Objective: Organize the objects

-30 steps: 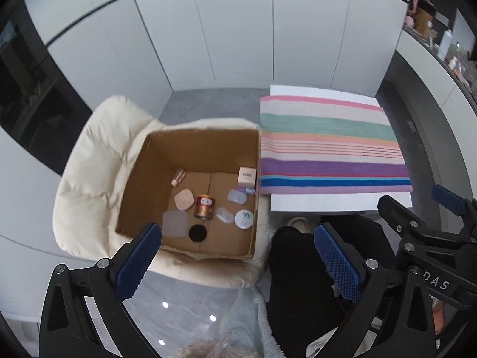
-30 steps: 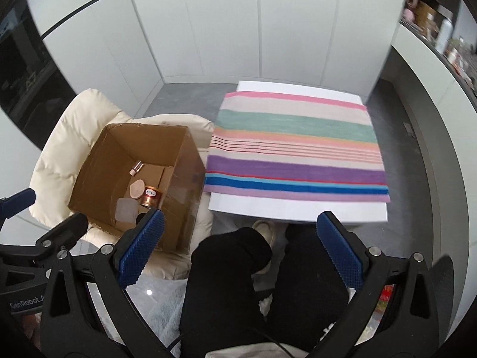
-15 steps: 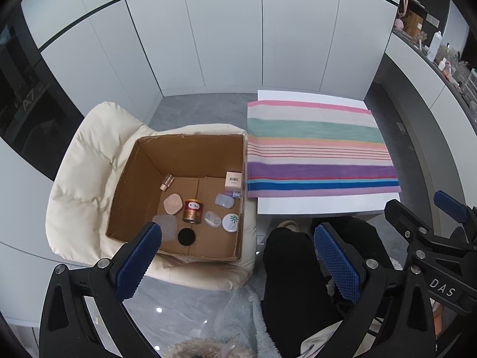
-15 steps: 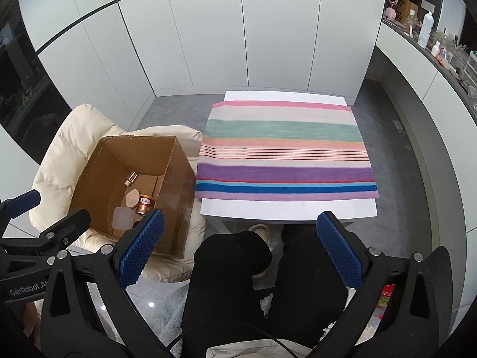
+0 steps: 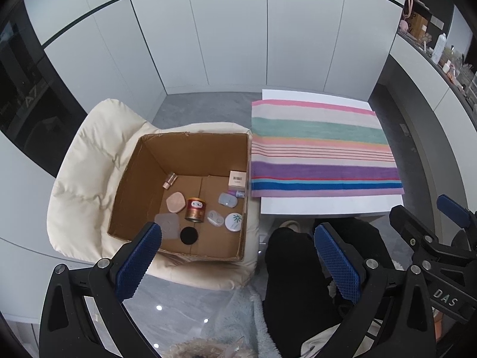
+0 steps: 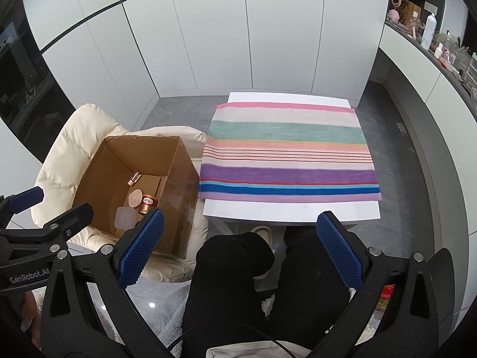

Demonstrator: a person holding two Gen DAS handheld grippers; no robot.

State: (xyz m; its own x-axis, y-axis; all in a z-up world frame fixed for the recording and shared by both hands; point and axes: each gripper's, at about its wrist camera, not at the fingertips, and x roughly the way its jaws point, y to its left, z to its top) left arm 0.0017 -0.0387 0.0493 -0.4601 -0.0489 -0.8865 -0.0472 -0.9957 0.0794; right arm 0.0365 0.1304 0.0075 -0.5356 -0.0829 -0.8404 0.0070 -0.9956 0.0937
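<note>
An open cardboard box (image 5: 190,146) (image 6: 179,176) rests on a cream cushioned chair (image 5: 89,164) (image 6: 68,146). Inside lie several small items: a red tin (image 5: 195,208) (image 6: 147,203), a round white compact (image 5: 234,221), a black disc (image 5: 189,235), a beige pad (image 5: 175,202), a small carton (image 5: 237,179) and a little bottle (image 5: 170,180). A striped cloth (image 5: 322,149) (image 6: 289,152) covers a white table (image 5: 328,204) (image 6: 292,210). My left gripper (image 5: 238,252) and right gripper (image 6: 240,246) hang high above, both open and holding nothing.
A person's dark-clad legs (image 5: 301,268) (image 6: 238,268) sit below the table's near edge. White cabinet doors (image 5: 238,29) line the back wall. A cluttered counter (image 6: 432,38) runs along the right. Grey floor (image 5: 205,107) surrounds the chair.
Both cameras have pulled up and back; the box, chair and table look smaller and sit lower in view. Nothing in the box has moved and neither gripper has changed.
</note>
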